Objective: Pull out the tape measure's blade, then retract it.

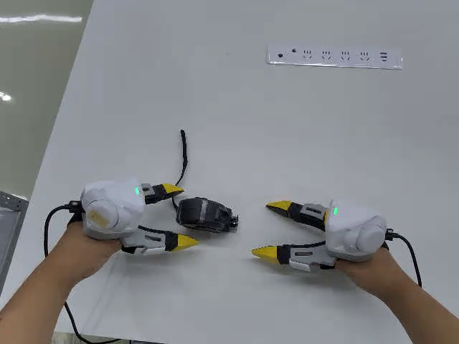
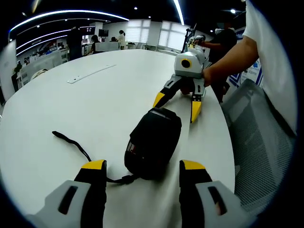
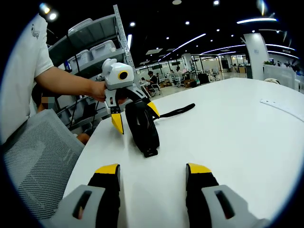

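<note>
Tape measure (image 1: 204, 214), blade out of sight

Your head view: bright, even, sharp; faint soft shadow under tape measure (image 1: 204, 214), glare streaks on floor (image 1: 36, 50). Your gripper views: fisheye bending at edges, ceiling strip lights (image 2: 66, 13) blown out, background soft.

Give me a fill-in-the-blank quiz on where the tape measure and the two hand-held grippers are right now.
The tape measure lying between the left hand-held gripper's jaws is ___ in colour. The right hand-held gripper, holding nothing, has its jaws ___. The hand-held gripper farther from the tape measure is the ___ one.
Missing words: black; open; right.
</note>
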Available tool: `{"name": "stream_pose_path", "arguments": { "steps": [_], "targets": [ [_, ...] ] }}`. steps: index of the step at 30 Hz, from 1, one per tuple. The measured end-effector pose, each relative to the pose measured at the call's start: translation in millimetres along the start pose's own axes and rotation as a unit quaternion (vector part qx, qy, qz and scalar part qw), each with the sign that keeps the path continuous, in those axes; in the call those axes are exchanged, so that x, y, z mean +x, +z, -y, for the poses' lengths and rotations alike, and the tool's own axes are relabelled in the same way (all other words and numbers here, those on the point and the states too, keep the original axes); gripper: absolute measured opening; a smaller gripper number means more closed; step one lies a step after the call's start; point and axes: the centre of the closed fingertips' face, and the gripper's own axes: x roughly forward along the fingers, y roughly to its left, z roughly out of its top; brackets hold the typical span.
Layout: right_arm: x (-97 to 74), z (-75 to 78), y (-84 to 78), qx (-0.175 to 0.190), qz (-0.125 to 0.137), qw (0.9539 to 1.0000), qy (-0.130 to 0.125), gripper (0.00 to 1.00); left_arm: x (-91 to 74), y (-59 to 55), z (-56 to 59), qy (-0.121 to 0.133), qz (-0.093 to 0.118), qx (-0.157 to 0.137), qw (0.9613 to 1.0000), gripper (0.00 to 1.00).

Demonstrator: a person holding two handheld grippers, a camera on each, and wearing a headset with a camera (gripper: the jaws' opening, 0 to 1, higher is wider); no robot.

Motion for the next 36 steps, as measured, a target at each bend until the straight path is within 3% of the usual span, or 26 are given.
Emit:
{"name": "stream_pose_path", "arguments": {
  "steps": [11,36],
  "targets": [
    [2.6,1.9,2.5,0.001,0.006,1.0,0.001,0.54,6.2,1.7,5.3,-0.024,-0.003,0.007,0.9997,0.5],
    [4.4,4.5,3.0,0.002,0.009,1.0,0.001,0.52,7.5,5.2,7.7,-0.036,-0.001,0.006,0.9993,0.32]
  ]
}}
